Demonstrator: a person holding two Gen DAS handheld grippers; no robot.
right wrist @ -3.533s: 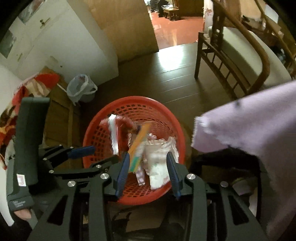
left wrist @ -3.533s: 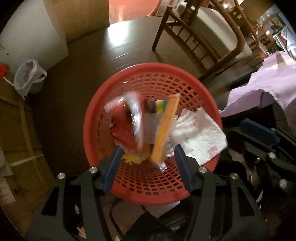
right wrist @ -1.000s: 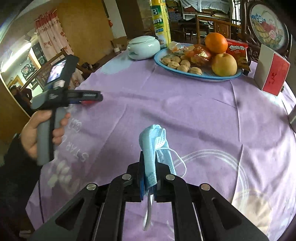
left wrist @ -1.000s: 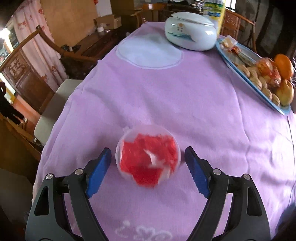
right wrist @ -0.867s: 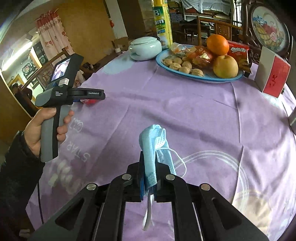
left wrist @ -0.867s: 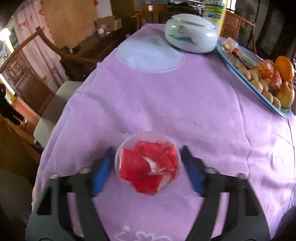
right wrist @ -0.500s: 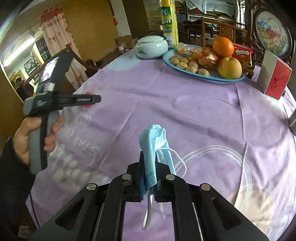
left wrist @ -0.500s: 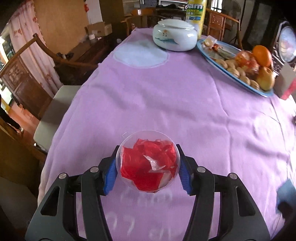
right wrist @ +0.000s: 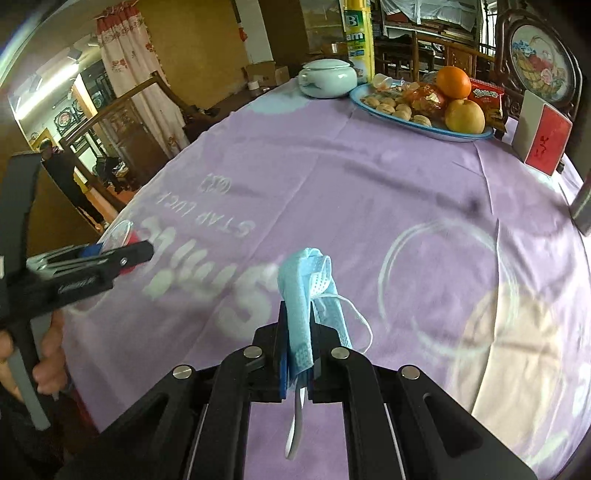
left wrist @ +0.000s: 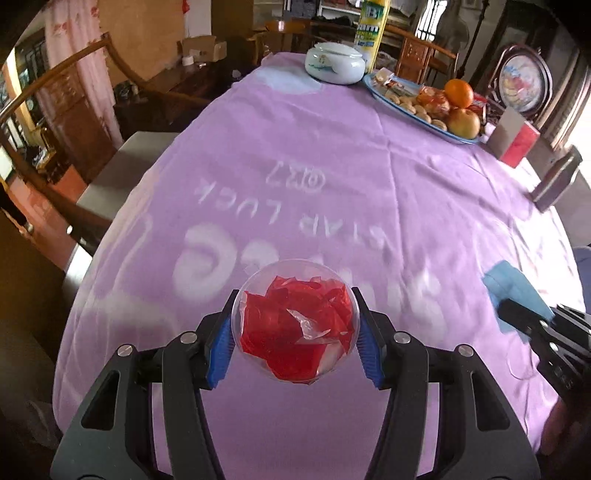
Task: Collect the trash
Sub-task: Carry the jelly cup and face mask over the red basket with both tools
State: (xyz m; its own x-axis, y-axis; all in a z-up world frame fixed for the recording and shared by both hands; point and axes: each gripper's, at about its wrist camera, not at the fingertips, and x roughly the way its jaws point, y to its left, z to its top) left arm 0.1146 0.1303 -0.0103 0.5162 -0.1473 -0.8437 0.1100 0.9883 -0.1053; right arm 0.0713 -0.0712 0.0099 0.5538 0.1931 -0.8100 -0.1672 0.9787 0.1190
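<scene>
My left gripper (left wrist: 294, 330) is shut on a clear plastic cup (left wrist: 295, 320) stuffed with a crumpled red wrapper, held above the purple tablecloth (left wrist: 332, 192). My right gripper (right wrist: 297, 328) is shut on a crumpled blue face mask (right wrist: 308, 288) with white ear loops hanging down, lifted over the cloth (right wrist: 369, 192). The right gripper and mask (left wrist: 513, 291) show at the right edge of the left wrist view. The left gripper with the cup (right wrist: 116, 232) shows at the left of the right wrist view.
At the far end of the table stand a white lidded bowl (left wrist: 334, 64), a blue plate (right wrist: 465, 136) of cookies and fruit, a yellow can (right wrist: 356, 33), a red-and-white box (right wrist: 543, 136) and a framed picture (right wrist: 537, 62). Wooden chairs (left wrist: 74, 122) stand to the left.
Earlier both grippers were over the red basket of trash on the floor. In the last second the left gripper closed on the cup and lifted it back; the right kept holding the mask.
</scene>
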